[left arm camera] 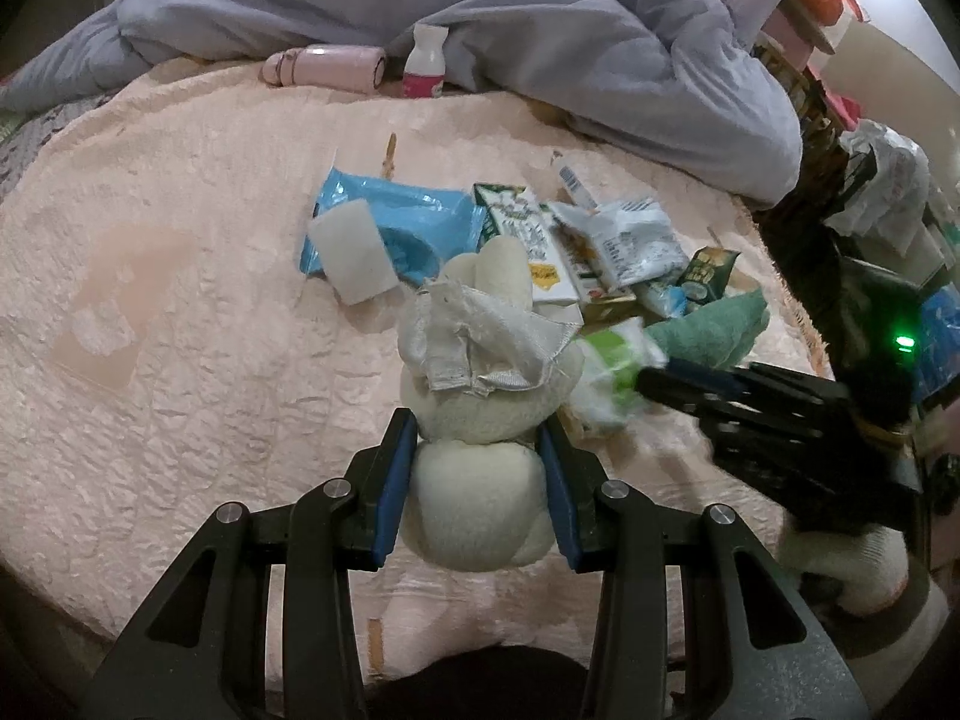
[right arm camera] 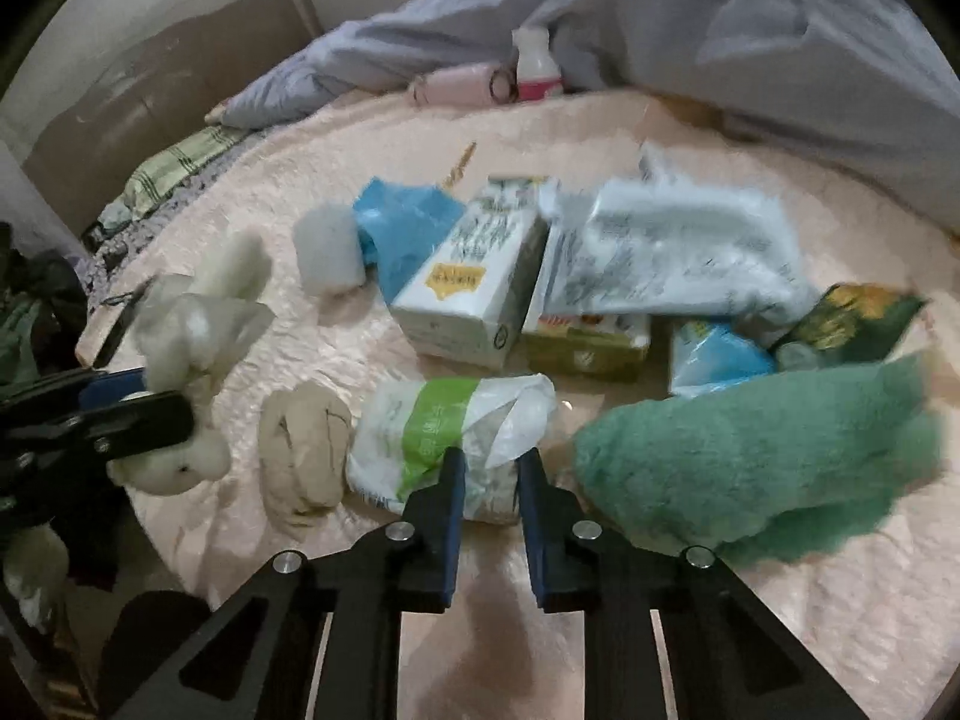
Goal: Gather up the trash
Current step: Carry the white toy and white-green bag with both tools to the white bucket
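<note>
My left gripper (left arm camera: 478, 429) is shut on a cream plush toy (left arm camera: 480, 498) with a grey-white cloth (left arm camera: 486, 339) on it; the toy also shows at the left of the right wrist view (right arm camera: 180, 462). My right gripper (right arm camera: 490, 457) is shut on a white and green plastic wrapper (right arm camera: 444, 432), seen blurred in the left wrist view (left arm camera: 612, 360). Behind lies a trash pile: a milk carton (right arm camera: 474, 276), a white printed bag (right arm camera: 672, 246), a blue packet (left arm camera: 414, 222), a green carton (right arm camera: 585, 342) and a dark green snack packet (right arm camera: 852, 318).
All lies on a pink bedspread (left arm camera: 180, 300). A green towel (right arm camera: 768, 462) sits right of my right gripper, a beige cloth (right arm camera: 303, 456) left of it. A pink flask (left arm camera: 327, 65), a small bottle (left arm camera: 425, 63) and a grey quilt (left arm camera: 540, 18) lie at the back.
</note>
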Available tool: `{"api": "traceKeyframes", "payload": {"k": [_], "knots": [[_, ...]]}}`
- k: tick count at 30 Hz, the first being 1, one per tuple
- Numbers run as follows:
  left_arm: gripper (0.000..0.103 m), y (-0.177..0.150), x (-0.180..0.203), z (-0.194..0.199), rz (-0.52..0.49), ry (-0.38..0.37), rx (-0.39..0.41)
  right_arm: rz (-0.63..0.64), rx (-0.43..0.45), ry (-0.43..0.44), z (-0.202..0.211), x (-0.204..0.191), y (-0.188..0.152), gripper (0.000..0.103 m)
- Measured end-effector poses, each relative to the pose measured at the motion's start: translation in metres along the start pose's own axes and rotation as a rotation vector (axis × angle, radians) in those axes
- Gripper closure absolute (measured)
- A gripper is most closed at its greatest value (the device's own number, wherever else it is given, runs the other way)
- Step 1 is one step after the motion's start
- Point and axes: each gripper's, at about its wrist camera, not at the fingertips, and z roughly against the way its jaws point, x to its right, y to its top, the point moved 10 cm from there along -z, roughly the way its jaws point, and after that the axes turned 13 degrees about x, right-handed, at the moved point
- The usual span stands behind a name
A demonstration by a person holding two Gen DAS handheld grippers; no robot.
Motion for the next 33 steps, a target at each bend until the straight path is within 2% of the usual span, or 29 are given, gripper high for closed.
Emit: {"api": "traceKeyframes", "payload": {"k": [6,14,21,33], "knots": [[0.065,0.012,0.03,0.012,-0.023,-0.035,0.025,0.008,0.113,-0.019,0.065,0.007,0.022,0.087],[0.065,0.018,0.116,0.012,-0.124,-0.126,0.024,-0.015,0.196,-0.113,0.152,0.052,0.019,0.088],[0.065,0.007,0.209,-0.003,-0.25,-0.212,-0.007,-0.111,0.217,-0.265,0.218,0.131,-0.018,0.087],[0.065,-0.034,0.351,-0.034,-0.385,-0.372,-0.099,-0.302,0.225,-0.549,0.312,0.263,-0.102,0.087]]}}
